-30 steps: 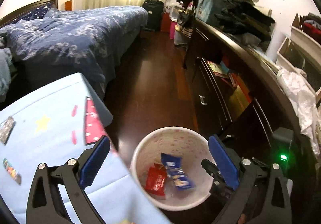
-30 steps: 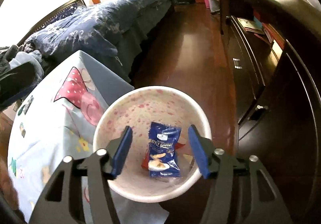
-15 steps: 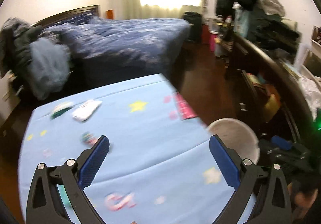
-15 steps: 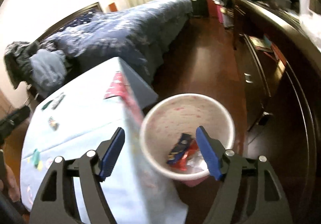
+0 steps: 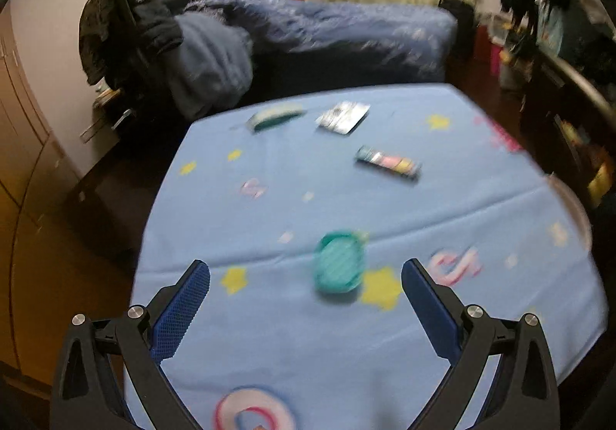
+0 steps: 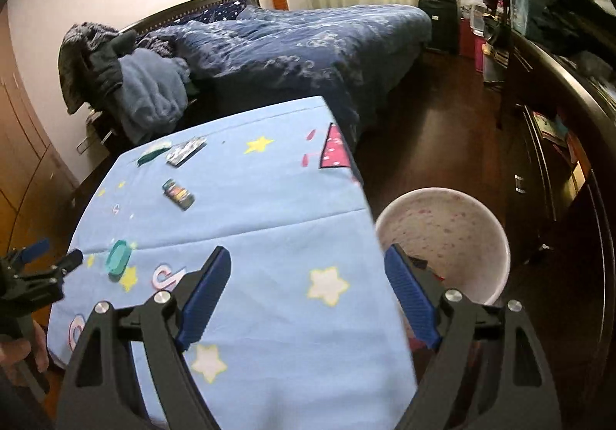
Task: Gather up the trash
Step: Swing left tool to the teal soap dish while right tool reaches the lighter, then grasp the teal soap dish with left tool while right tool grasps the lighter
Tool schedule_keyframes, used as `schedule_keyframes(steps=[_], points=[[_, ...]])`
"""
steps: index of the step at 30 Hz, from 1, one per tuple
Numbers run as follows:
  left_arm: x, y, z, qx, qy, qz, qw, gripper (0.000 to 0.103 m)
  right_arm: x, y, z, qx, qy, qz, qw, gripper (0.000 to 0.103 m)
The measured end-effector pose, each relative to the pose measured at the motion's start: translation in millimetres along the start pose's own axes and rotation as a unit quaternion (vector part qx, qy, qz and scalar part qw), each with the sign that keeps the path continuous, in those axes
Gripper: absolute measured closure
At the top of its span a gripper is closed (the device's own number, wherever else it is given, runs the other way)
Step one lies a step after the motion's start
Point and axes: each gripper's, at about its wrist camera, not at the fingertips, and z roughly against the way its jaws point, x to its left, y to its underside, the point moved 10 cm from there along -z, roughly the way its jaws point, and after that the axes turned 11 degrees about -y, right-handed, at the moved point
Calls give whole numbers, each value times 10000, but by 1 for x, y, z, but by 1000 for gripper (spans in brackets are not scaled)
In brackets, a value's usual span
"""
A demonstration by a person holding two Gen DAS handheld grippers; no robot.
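While both grippers are empty, the left gripper [image 5: 306,299] hangs spread with the teal wrapper [image 5: 338,261] just ahead between its fingers; next, lower and pinch. Right gripper [image 6: 308,287] is opening by the bin [image 6: 496,233].

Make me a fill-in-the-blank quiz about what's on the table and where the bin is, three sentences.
1. The cloth on the table is light ____ with stars.
2. The bin stands on the ____ beside the table.
3. The teal item lies nearest the ____ tongs.

Missing words: blue; floor; left
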Motion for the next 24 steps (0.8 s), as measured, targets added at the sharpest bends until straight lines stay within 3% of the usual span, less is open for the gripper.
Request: schedule_keyframes(steps=[4,11,15,21,24], points=[[-7,15,-15,152,13,-215,9997,4,13,2,-11,134,-78,123,9998,20],[-39,8,-51,247,-58,-508,9984,4,25,3,-20,243,-207,249,9992,20],[-40,5,-69,422,15,-188,9989,4,32,0,-31,329,-315,297,9985,20],[-35,7,-77,686,419,279,9964,21,66,-11,-62,467,-635,546,9954,20],[-35,5,-75,590,472,334,9966,41,88,-17,-82,574,-896,629,9923,20]])
